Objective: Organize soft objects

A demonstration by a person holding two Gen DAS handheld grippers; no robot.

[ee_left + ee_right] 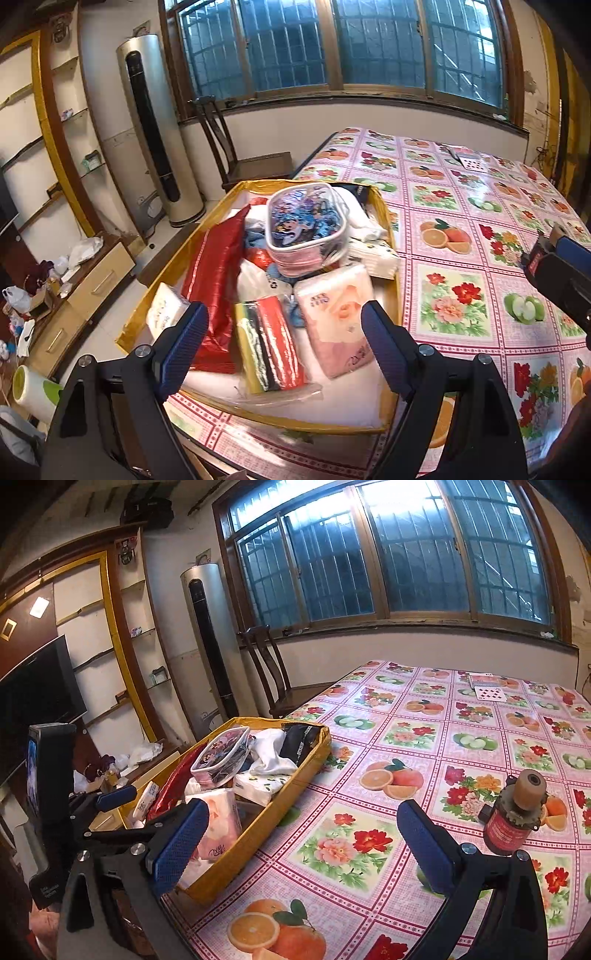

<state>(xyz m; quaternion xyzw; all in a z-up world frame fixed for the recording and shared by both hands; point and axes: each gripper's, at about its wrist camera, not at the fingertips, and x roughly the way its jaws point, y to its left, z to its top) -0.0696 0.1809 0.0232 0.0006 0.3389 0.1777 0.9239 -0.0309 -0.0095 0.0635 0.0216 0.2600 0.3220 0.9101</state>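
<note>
The desk (424, 738) wore a pink cloth printed with fruit and flowers. At its left edge sat a shallow gold box (393, 254) heaped with soft goods. A red shiny bag (214, 280) lay along its left side, a pink tissue pack (338, 317) at the front right, a clear zip pouch (306, 225) on top of the heap, and a packet of sponges (271, 343) at the front. The left tongs (284, 350) hung released above the box's near end, grasping nothing. The right tongs (299, 853) were spread wide over bare cloth. A small red bottle (511, 814) stood just right of them.
</note>
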